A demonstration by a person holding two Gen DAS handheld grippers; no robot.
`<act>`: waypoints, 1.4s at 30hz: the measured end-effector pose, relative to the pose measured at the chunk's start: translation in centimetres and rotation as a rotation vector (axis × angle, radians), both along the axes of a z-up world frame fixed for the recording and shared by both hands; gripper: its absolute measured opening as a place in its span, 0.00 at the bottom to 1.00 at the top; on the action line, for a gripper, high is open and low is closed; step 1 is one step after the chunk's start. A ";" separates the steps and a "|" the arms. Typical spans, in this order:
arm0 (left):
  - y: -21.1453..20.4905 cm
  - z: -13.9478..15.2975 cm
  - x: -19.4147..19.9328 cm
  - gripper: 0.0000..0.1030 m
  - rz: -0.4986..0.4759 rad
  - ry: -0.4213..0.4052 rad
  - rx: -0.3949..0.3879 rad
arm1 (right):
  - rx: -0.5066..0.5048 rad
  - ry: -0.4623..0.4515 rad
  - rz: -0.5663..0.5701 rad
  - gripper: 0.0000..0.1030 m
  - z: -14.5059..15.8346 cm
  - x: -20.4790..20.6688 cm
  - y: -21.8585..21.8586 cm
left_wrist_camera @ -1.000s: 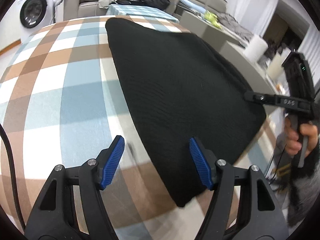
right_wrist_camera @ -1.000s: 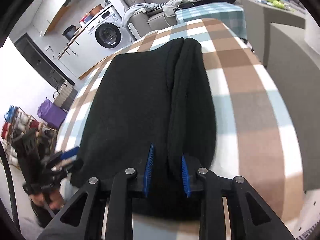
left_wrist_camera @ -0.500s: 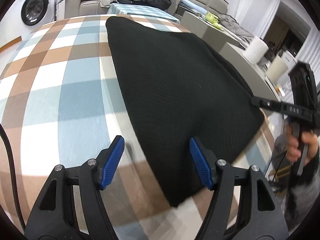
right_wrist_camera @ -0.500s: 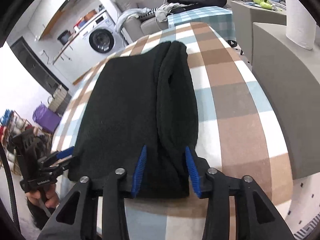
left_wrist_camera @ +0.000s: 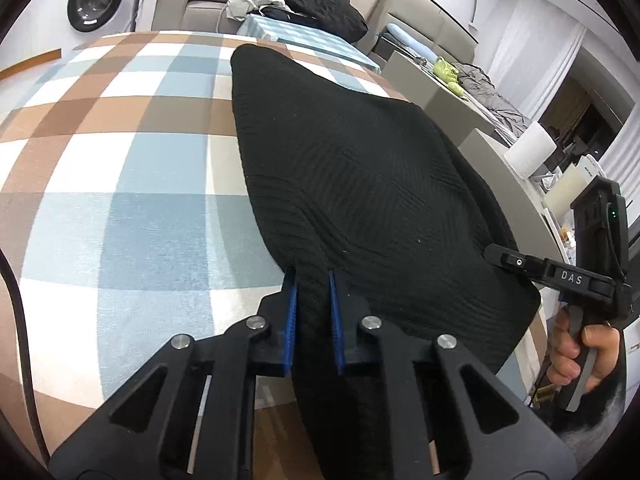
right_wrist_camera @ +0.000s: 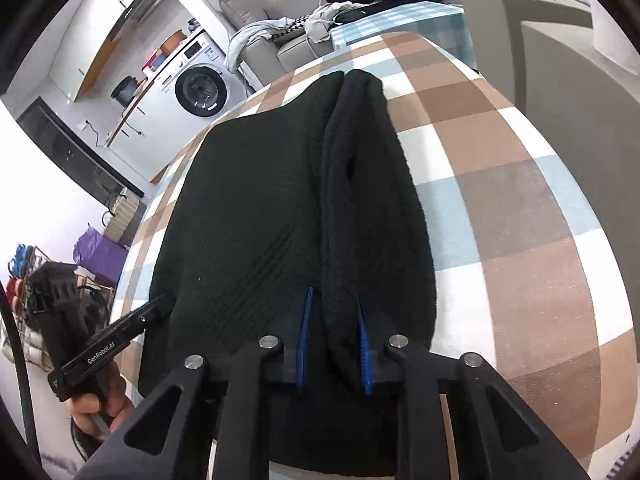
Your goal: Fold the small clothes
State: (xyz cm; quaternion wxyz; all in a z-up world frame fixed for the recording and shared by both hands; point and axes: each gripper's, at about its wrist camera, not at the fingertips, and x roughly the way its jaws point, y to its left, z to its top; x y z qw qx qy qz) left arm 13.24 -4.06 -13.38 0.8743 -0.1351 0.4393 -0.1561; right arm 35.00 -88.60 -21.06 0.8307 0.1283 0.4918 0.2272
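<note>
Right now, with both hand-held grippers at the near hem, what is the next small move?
Probably lift both together: the left hand-held gripper and right hand-held gripper have just closed on the black knit garment, which lies flat on the checked tablecloth.

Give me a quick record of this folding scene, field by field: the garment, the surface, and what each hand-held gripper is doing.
garment: black knit garment, lying mostly flat, one long side doubled into a thick fold
surface: checked tablecloth in brown, blue and white
left hand-held gripper: jaws have just been closing, blue pads now pinching the garment's near edge
right hand-held gripper: jaws have just been closing, pads now clamped on the near end of the thick fold
background: washing machine, sofa piled with clothes
</note>
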 end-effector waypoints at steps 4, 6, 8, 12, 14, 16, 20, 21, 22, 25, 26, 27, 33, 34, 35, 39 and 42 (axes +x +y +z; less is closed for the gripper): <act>1.3 0.2 -0.5 0.09 0.025 -0.015 0.012 | 0.012 0.010 0.019 0.17 0.0 -0.1 1.2; 2.3 0.3 -0.9 0.09 0.045 -0.020 0.015 | 0.008 0.007 0.038 0.17 0.0 -0.1 2.4; 3.8 0.5 -1.4 0.09 0.077 -0.026 0.028 | 0.019 0.008 0.061 0.17 -0.1 0.0 3.8; 6.7 0.7 -2.0 0.09 0.132 -0.031 0.046 | 0.037 0.005 0.108 0.17 -0.4 0.5 6.6; 8.0 0.7 -2.1 0.09 0.153 -0.034 0.056 | 0.045 0.009 0.134 0.17 -0.4 0.7 8.4; 9.3 0.6 -2.0 0.09 0.176 -0.036 0.063 | 0.044 0.009 0.151 0.17 -0.4 0.9 9.9; 12.0 0.5 -1.8 0.09 0.210 -0.035 0.057 | 0.013 -0.005 0.199 0.17 -0.3 0.5 12.5; 12.3 0.4 -1.8 0.09 0.209 -0.033 0.047 | 0.003 -0.008 0.206 0.17 -0.1 0.4 12.6; 12.6 0.4 -1.9 0.09 0.208 -0.032 0.039 | -0.003 -0.013 0.208 0.17 0.2 0.2 12.6; 12.8 0.8 -2.3 0.10 0.213 -0.036 0.057 | 0.026 -0.063 0.204 0.18 1.8 -0.7 11.4; 12.9 1.0 -2.5 0.12 0.221 -0.038 0.060 | 0.036 -0.066 0.192 0.18 2.1 -0.5 11.0; 12.7 1.0 -2.5 0.14 0.229 -0.037 0.064 | 0.057 -0.066 0.175 0.18 2.2 -0.5 10.5; 13.0 2.4 -4.2 0.34 0.279 -0.064 0.071 | 0.087 -0.082 0.106 0.04 1.7 0.6 9.8; 12.9 2.8 -4.6 0.36 0.278 -0.074 0.072 | 0.086 -0.096 0.105 0.04 2.1 0.4 9.7; 12.7 3.1 -4.8 0.37 0.274 -0.082 0.073 | 0.055 -0.096 0.096 0.04 2.1 0.4 9.6; 11.2 4.3 -5.3 0.45 0.240 -0.109 0.076 | -0.039 0.006 0.087 0.04 -0.4 1.0 8.9; 8.9 5.0 -5.6 0.53 0.184 -0.121 0.080 | -0.010 -0.033 0.088 0.12 0.7 -0.1 8.1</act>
